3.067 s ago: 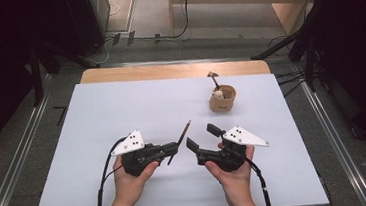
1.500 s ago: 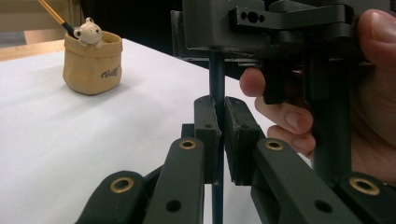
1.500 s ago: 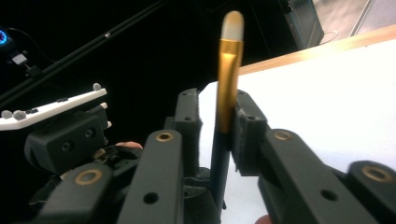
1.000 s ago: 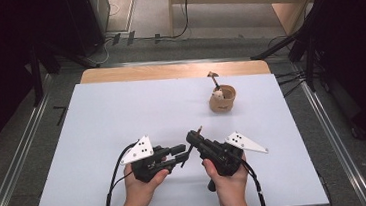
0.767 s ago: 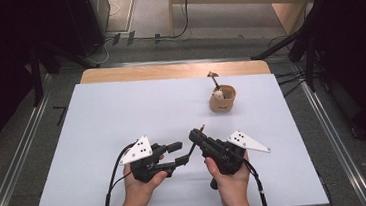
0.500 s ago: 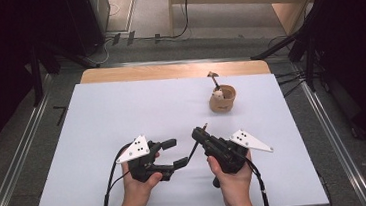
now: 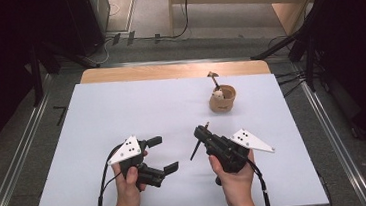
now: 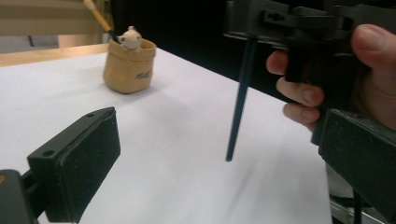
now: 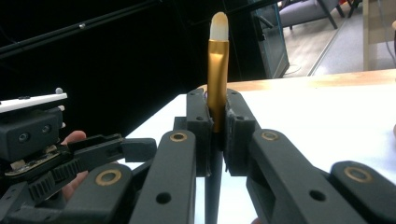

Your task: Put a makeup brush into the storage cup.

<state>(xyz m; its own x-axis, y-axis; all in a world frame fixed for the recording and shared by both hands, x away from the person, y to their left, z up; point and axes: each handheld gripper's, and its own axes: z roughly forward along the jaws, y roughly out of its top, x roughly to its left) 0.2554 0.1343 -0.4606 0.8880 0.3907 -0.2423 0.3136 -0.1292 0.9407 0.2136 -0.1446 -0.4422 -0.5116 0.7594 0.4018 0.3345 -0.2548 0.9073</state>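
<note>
Compared with the earliest high view, the thin brush has changed hands: it sat in the left tongs then, slanting up toward the middle of the frame, and now the right tongs have it. In the frames between, the two tongs met at lower centre; now they have drawn apart, the left ones moved back toward the lower left with a gap of bare desk between the pair.

The right tongs are closed on the brush. In the right gripper view the jaws pinch it at the gold ferrule, with the pale bristle tip rising upright in the upper centre of the frame and the dark handle running down between the jaws. In the left gripper view the handle hangs from the right tongs at the top right, its lower end near the white surface; whether it touches cannot be told.

The left tongs stand open and hold nothing, their pads wide apart at the lower left and right of their own view.

The tan pot stays in the upper right of the high view, unmoved, with a small white figure and another brush poking from it. A small dark mark is printed on its side, too blurred to read.
</note>
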